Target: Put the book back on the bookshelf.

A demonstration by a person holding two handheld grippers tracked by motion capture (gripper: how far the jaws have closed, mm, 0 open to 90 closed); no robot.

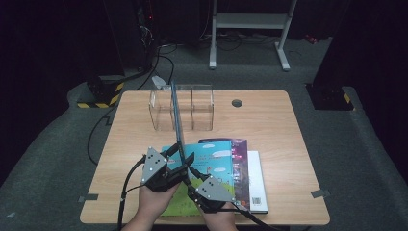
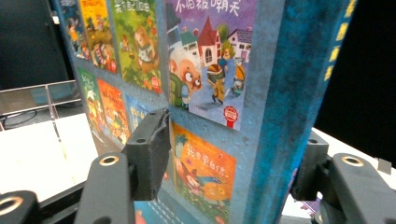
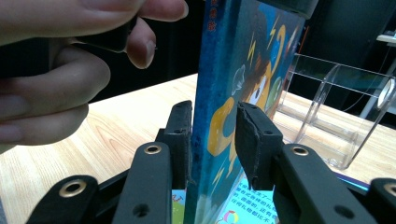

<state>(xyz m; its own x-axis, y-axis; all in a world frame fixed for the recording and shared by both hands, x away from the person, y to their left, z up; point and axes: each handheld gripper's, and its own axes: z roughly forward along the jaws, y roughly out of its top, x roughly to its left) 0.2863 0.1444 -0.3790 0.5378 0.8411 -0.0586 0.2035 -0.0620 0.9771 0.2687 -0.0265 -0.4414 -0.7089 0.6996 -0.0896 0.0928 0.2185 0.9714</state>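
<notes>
The thin blue book stands on edge, just in front of the clear rack. The right tongs pinch its bottom edge. The left tongs sit around it, not clearly squeezing. Keep it straight and slide it slowly into a slot.
</notes>
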